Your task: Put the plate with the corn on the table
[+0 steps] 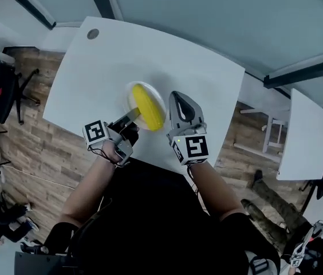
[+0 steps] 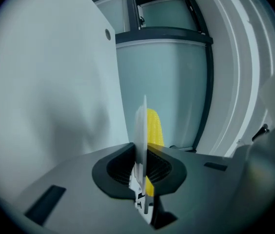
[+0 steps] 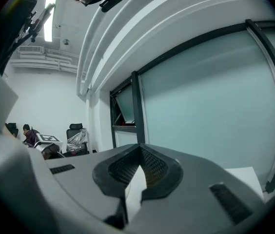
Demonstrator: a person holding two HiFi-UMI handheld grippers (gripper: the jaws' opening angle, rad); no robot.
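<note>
A white plate carrying a yellow corn cob is over the middle of the white table. My left gripper is shut on the plate's near rim. In the left gripper view the plate stands edge-on between the jaws of the left gripper, with the corn behind it. Whether the plate touches the tabletop I cannot tell. My right gripper sits just right of the plate, shut and holding nothing. The right gripper points at a glass wall.
A round grommet sits near the table's far corner. A second white table stands to the right across a wooden floor. Black office chairs are at the left. A frosted glass partition runs behind the table.
</note>
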